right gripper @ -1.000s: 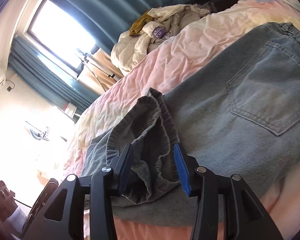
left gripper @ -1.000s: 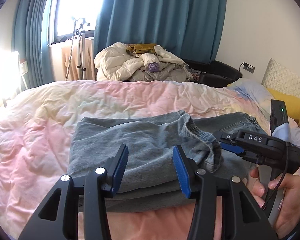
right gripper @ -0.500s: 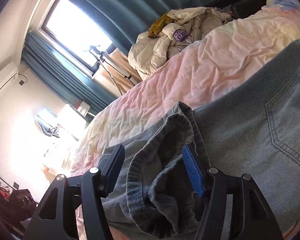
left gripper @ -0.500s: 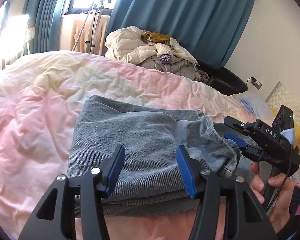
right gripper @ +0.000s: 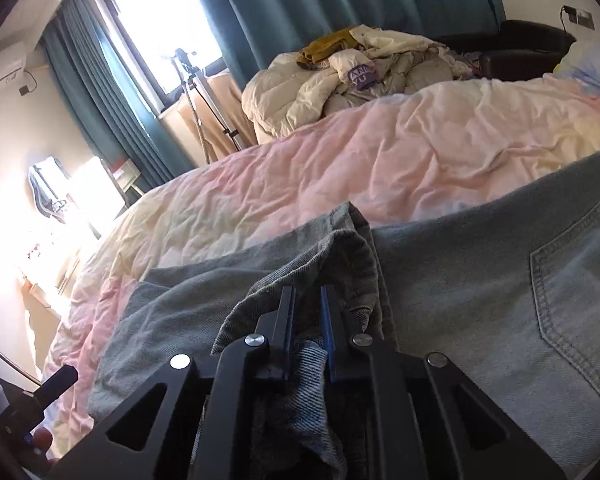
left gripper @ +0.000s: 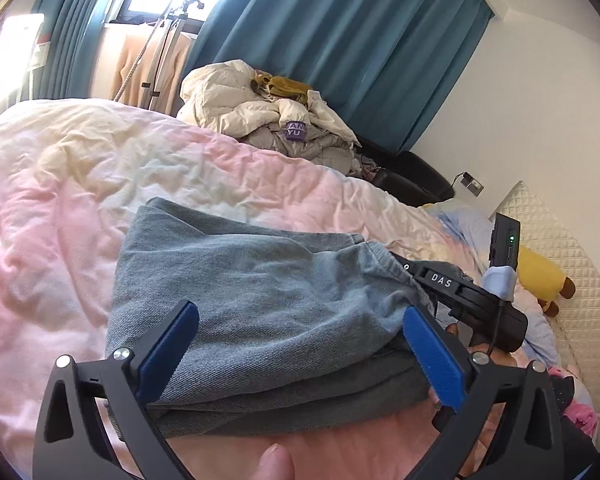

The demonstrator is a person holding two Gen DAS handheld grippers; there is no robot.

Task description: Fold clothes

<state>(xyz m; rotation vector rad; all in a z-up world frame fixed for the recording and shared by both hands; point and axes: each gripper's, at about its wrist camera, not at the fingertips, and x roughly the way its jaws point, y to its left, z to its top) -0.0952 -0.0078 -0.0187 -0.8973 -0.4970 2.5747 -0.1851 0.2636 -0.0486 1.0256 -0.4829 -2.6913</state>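
Grey-blue jeans lie folded on the pink quilt. My left gripper straddles their near folded edge. Its jaws are opening wide, the denim lies between them and the blue pads do not press on it. In the right wrist view my right gripper is closing, its jaws nearly together on a bunched fold of the jeans' waistband. A back pocket shows to the right. The right gripper also appears in the left wrist view, its tips buried in the waistband.
A heap of cream bedding and clothes sits beyond the bed's far edge. A black seat stands by the teal curtains. A yellow plush toy lies by the quilted headboard. A tripod stand is at the window.
My left jaws have spread much wider over the jeans' edge. My right jaws have closed onto the waistband fold that lay loose between them. Both views have rolled.
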